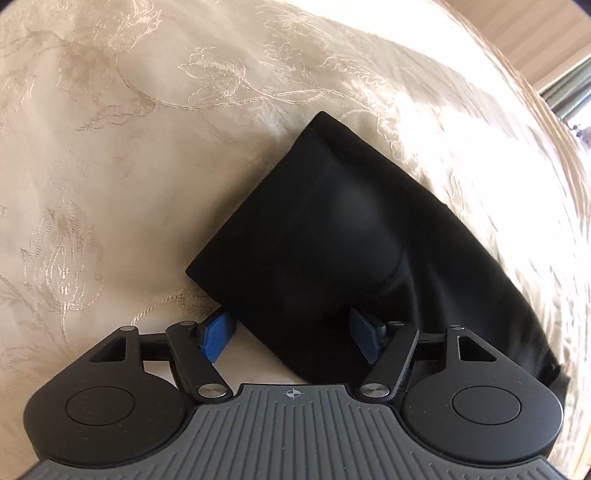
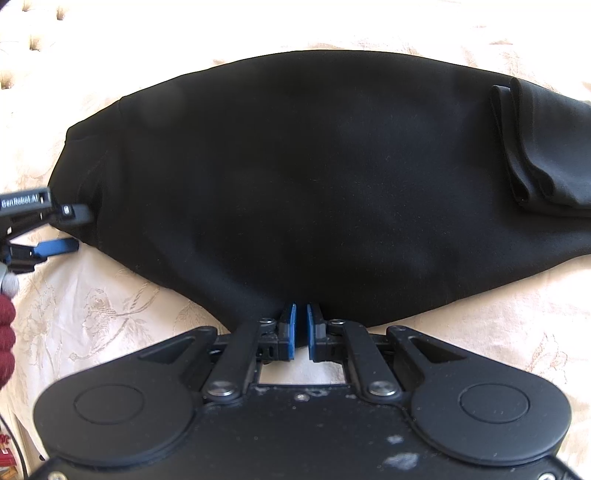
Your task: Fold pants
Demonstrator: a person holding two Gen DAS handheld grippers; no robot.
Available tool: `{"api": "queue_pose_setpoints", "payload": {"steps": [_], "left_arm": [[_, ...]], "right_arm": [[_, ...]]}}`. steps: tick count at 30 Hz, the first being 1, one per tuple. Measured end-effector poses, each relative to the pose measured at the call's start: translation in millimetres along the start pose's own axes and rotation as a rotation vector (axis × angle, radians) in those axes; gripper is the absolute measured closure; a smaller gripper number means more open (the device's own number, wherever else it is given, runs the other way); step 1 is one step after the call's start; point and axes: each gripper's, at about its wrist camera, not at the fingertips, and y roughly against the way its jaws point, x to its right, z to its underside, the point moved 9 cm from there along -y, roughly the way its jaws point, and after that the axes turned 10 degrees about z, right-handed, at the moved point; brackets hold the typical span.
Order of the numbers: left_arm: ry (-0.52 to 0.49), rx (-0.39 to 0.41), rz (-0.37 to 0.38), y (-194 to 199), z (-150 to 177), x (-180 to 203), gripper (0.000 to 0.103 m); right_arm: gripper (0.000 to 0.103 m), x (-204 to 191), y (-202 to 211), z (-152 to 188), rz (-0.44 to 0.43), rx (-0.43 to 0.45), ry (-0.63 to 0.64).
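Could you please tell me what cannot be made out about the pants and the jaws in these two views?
- Right wrist view: the black pants run off the right edge, so their full length is unseen.
- Right wrist view: the right gripper has near-shut jaws at the hem; whether cloth is pinched is hidden by dark fabric.
- Left wrist view: the pants' far end is blurred; the left gripper stands open.
- Neither view shows fold layers underneath.

A cream bedspread with woven floral embroidery covered nearly everything in the left wrist view, glowing almost white where sunlight struck its right side. Beyond its far edge, top right, sat a striped beige wall and a sliver of greenish curtain. The right wrist view caught the same cream cover, flowers stitched across it.
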Motion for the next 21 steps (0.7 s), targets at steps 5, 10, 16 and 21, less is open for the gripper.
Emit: {"api": "queue_pose_setpoints", "payload": {"steps": [5,10,16,21], "left_arm": [[0.122,0.055,0.055,4,-3,-13,0.029],[0.137,0.096,0.095,10,10,-23,0.026],[0.167,0.121,0.143,2,-16,-18,0.012],[0.137,0.137,0.145,2,-25,-12,0.012]], "right_arm": [[0.095,-1,-1,0,0.001,-0.005,0.002],[0.095,-2,-4,2,0.007,-0.005,0.0],[0.095,-6,-5,2,0.014,-0.005,0.011],[0.095,-10,-7,3,0.026,-0.006,0.018]]}}
